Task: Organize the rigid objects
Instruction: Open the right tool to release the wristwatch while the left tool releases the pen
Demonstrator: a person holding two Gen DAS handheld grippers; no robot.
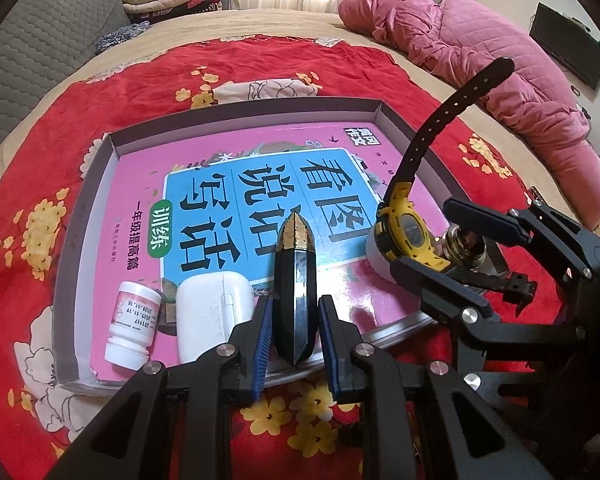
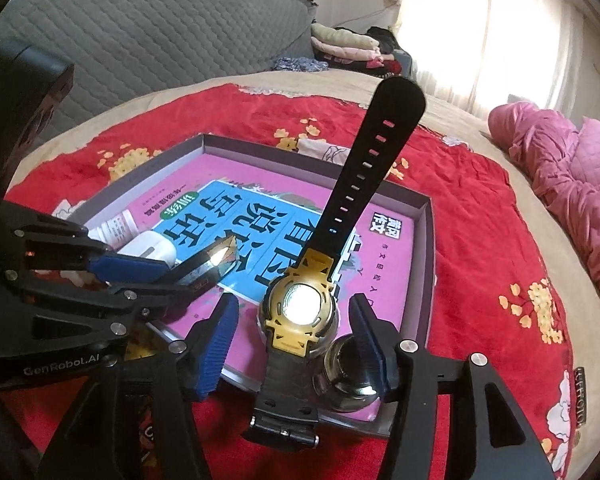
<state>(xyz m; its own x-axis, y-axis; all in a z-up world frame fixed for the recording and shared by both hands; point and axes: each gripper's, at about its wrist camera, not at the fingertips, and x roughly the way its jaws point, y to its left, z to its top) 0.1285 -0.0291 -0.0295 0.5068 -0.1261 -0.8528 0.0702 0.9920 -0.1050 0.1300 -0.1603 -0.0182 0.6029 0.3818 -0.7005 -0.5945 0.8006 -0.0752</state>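
From your left tool's (image 1: pixel 293 322) camera, you see its blue pads squeezed tight on a black stick (image 1: pixel 295 284) with a gold tip. The stick points out over a pink book (image 1: pixel 236 200) that lies in a flat gray box (image 1: pixel 100 184) on the bed's red flowered blanket (image 1: pixel 40 168). A small white bottle (image 1: pixel 131 326) lies on its side near the left pad, and a white case (image 1: pixel 212 312) sits between the bottle and the stick. Off to the right is your other tool (image 1: pixel 440 240), with a yellow watch (image 1: pixel 410 236) between its fingers.

From your right tool's (image 2: pixel 292 340) camera, the pads stand wide — neither one touches the watch (image 2: pixel 300 308). No earlier picture is given to compare. The watch leans on a small round jar (image 2: pixel 346 380) at the box's near edge, its black strap sticking up. At the left, your left tool (image 2: pixel 140 272) holds the stick (image 2: pixel 216 262).
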